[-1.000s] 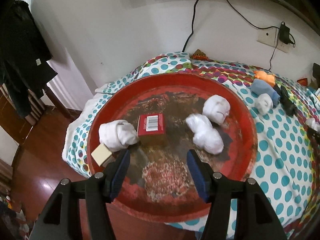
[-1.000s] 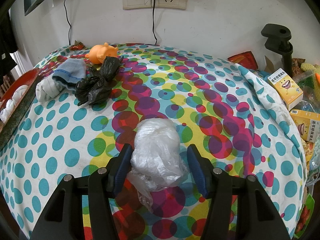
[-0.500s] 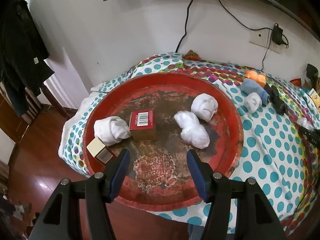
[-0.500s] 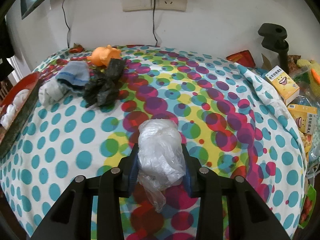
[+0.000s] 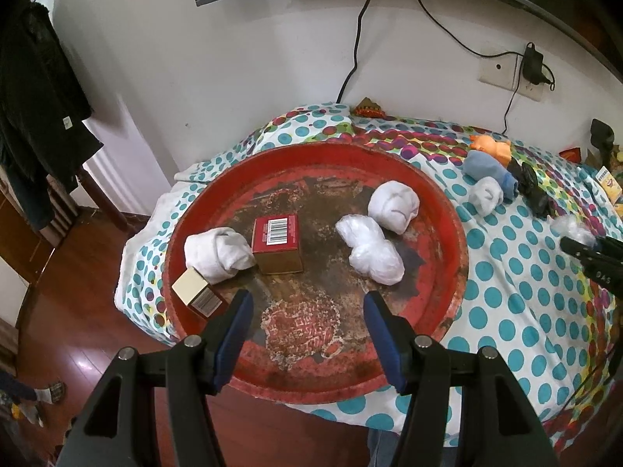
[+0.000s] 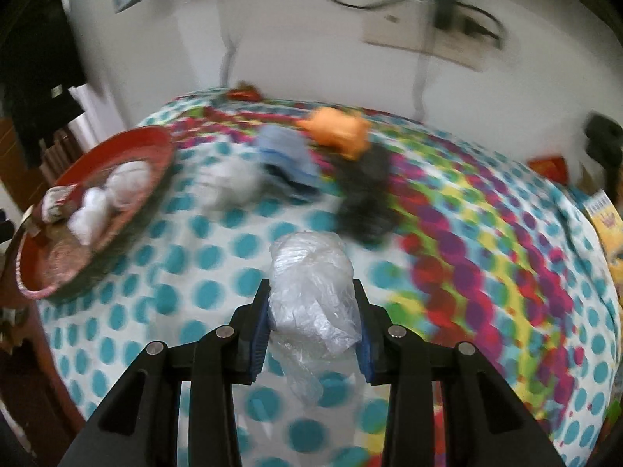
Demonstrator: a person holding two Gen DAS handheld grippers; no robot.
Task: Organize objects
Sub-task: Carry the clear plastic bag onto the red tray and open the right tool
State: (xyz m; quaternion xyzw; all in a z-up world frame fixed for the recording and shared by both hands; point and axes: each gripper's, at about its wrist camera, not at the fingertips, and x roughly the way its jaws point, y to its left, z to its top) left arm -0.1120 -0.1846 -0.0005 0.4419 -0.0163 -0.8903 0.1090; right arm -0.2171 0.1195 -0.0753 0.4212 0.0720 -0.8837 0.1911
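Crumpled plastic bag (image 6: 313, 295), clamped in right gripper (image 6: 311, 313) above the spotted tablecloth (image 6: 218, 292), needing a steady grip crossing to the red tray (image 6: 155, 144) at the left edge; left gripper (image 5: 307, 313) gaping, empty.

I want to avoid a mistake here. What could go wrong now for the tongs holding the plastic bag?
The right tongs squeeze only the soft, crumpled plastic bag; it may slip out. Its loose tail hangs below and could catch on the tablecloth. The red tray already holds several things, so the bag might knock them.
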